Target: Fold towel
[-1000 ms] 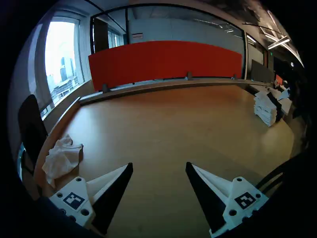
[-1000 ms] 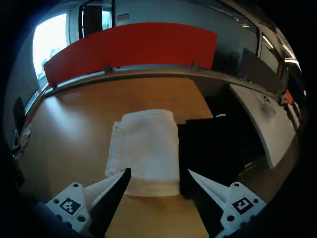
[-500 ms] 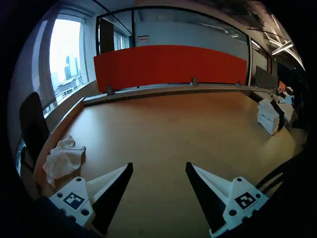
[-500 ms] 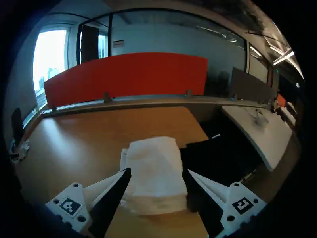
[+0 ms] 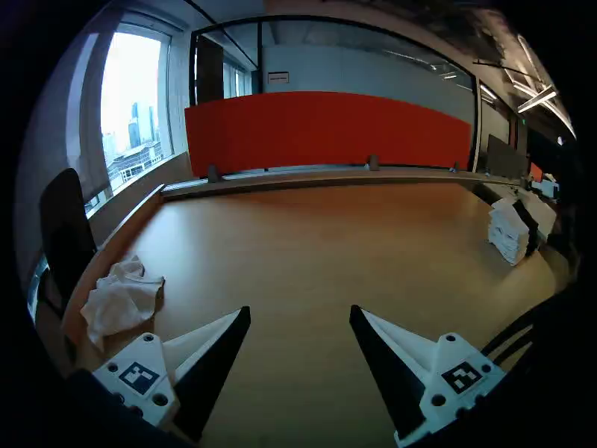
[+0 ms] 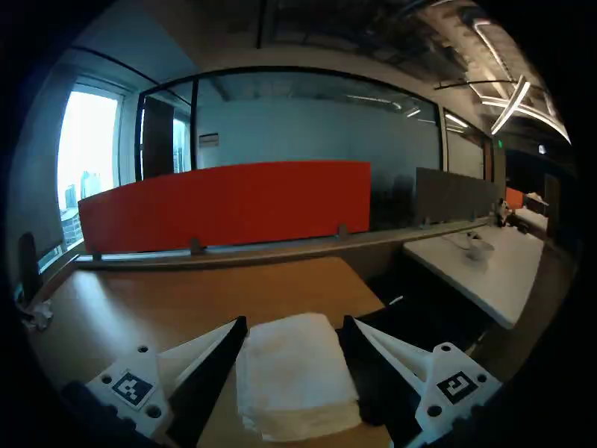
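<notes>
Right gripper (image 6: 293,321) hangs released above the folded towel (image 6: 298,373), apparently set aside as finished, while the left gripper (image 5: 298,308), also released, faces the tabletop (image 5: 313,239) near a crumpled towel (image 5: 119,299).

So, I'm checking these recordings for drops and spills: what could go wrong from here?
1. The crumpled towel lies at the left edge of the table. A clumsy grab by the open left tool could drag it off.
2. The stack of folded towels sits close to the table's right edge, between the jaws of the open right tool. A nudge could topple it.
</notes>
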`<state>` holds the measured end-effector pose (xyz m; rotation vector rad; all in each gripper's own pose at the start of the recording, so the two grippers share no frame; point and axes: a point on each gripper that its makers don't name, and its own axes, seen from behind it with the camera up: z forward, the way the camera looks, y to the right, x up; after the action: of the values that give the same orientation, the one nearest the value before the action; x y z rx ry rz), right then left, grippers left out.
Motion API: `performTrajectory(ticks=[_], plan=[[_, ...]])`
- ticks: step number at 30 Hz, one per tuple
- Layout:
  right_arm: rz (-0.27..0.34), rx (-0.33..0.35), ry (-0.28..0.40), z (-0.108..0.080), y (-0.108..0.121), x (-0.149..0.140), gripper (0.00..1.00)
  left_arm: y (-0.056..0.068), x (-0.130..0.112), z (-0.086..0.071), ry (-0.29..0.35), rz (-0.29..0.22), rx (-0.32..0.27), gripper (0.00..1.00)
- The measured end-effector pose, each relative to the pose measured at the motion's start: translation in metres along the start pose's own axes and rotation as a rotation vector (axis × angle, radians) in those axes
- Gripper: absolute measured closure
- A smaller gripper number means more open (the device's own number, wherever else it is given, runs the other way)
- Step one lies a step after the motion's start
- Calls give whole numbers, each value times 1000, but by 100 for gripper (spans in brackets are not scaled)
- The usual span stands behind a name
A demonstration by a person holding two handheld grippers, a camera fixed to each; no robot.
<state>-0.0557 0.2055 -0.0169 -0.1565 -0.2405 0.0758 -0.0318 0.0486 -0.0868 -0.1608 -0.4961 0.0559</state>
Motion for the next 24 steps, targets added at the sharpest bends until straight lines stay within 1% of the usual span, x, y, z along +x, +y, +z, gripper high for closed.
performTrajectory(ticks=[4, 9, 14, 19, 24], plan=[[4, -1, 50, -2, -5, 16, 0, -4, 8, 2, 18, -6, 11, 1], [14, 6, 90, -3, -15, 33, 0, -12, 24, 6, 55, -1, 31, 1], [15, 31, 95, -1, -31, 40, 0, -23, 50, 7, 111, -15, 52, 1], [0, 53, 110, -2, -50, 47, 0, -34, 77, 9, 168, -40, 70, 1], [-19, 78, 119, -2, -73, 53, 0, -41, 101, 12, 217, -45, 77, 1]])
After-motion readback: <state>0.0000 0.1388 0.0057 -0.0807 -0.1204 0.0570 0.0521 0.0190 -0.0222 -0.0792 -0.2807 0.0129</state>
